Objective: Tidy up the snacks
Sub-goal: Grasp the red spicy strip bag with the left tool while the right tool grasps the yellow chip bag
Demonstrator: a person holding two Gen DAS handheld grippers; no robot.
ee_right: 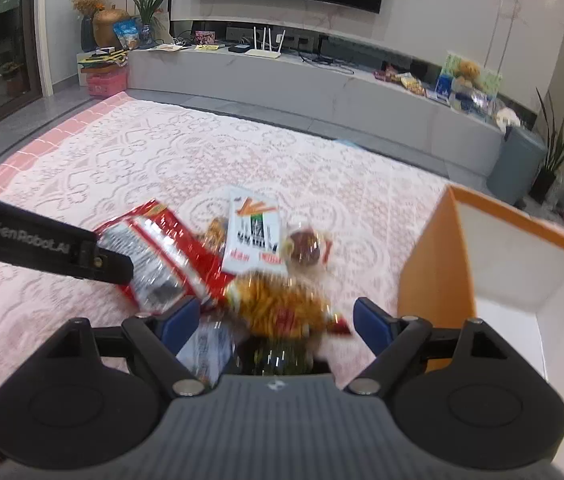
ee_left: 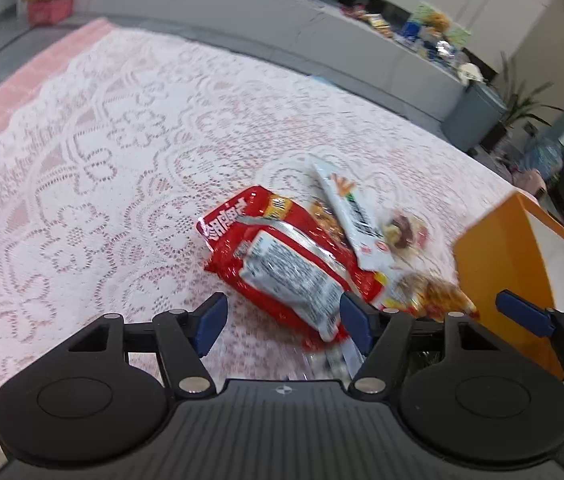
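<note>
1. The left gripper [ee_left: 282,320] has its blue-padded fingers [ee_left: 212,322] spread wide, pinching nothing; the near end of a red snack packet [ee_left: 278,256] lies between them on the lace tablecloth [ee_left: 102,160].
2. In the left wrist view the red snack packet sits just below centre, its printed white label facing up. A white snack packet [ee_left: 352,210] rests slanted across its far end, toward 1 o'clock.
3. A small round wrapped sweet [ee_left: 402,234] lies just beside the white snack packet at about 3 o'clock from the red one, and an orange-patterned snack bag [ee_left: 430,296] lies nearer, toward 4 o'clock — all of them blurred.
4. The right gripper [ee_right: 278,320] is likewise spread, its fingers [ee_right: 372,326] apart on either side of the orange-patterned snack bag [ee_right: 282,308]; whether the pads touch it cannot be told through the blur.
5. In the right wrist view the red snack packet [ee_right: 170,256] is at 10 o'clock of the bag, the white snack packet [ee_right: 254,236] at 12, and the sweet [ee_right: 306,248] at 1.
6. An orange box [ee_right: 434,280] with a white inside stands open at 3 o'clock — near the heap, and nothing shows in the part of its inside in view.
7. The left gripper's black arm [ee_right: 42,248] enters from 9 o'clock, its tip over the red packet.
</note>
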